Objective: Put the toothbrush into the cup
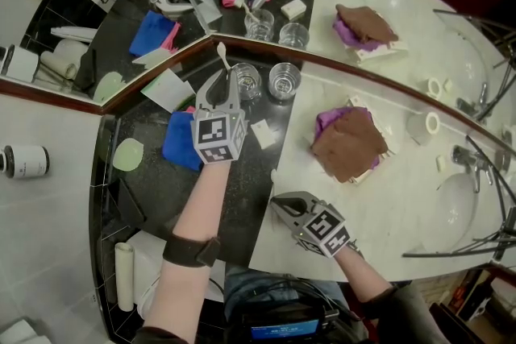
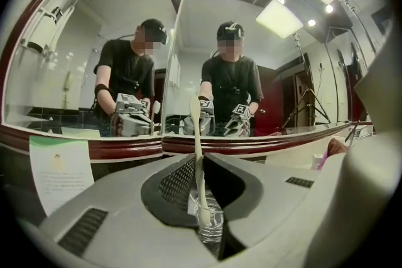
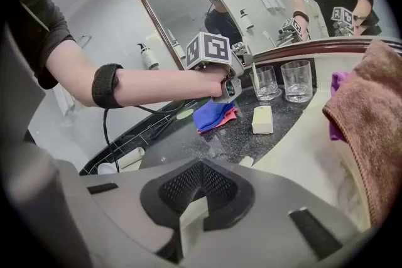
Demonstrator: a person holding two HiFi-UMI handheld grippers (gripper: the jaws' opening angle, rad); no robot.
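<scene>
**A:** Toothbrush (image 1: 224, 64) stands upright, pinched in the left claw (image 1: 227, 78). Its lower end seems inside the cup (image 1: 247, 81) on the tabletop (image 1: 153, 181). The right claw (image 1: 280, 204) is closed and empty, well apart.

**B:** What can go wrong?

**A:** If it lets go too high, the long brush may fall against the rim and tip the light cup.

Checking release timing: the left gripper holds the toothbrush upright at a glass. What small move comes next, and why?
Probably ease apart the jaws of the left gripper. The toothbrush stands upright, pinched between them, and its lower end looks to be inside the rim of the cup, so letting go should drop it in.
</scene>
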